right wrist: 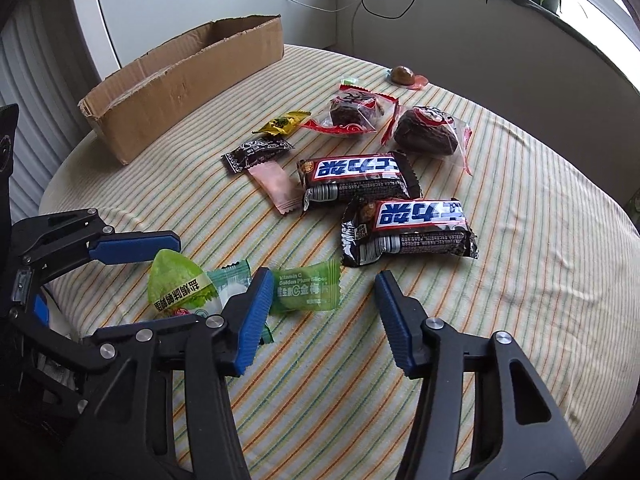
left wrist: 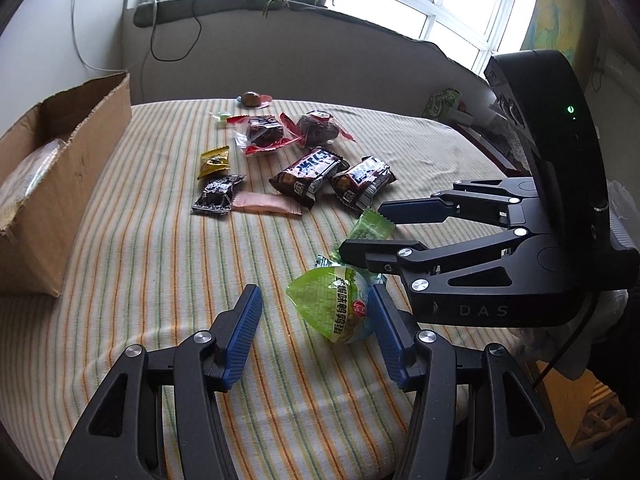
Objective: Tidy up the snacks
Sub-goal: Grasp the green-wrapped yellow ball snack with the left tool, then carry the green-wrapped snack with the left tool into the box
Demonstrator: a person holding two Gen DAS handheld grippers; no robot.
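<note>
Both grippers wide open, holding nothing. Left gripper point(left wrist: 314, 332) brackets green egg pack point(left wrist: 334, 306); right gripper point(right wrist: 320, 312) sits over plum slice packet point(right wrist: 306, 292). Two chocolate bars point(right wrist: 356, 178) and cardboard box point(right wrist: 180, 84) lie beyond.

- The left gripper point(left wrist: 314, 334) is held low over the striped cloth point(left wrist: 160, 280), jaws spread wide.
- A green egg pack point(left wrist: 332, 306) is framed between them, touching the right pad.
- The right gripper point(left wrist: 366, 230) is seen side-on, parted around a green sachet point(left wrist: 370, 230).
- A cardboard box point(left wrist: 60, 184) is parked far left.
</note>
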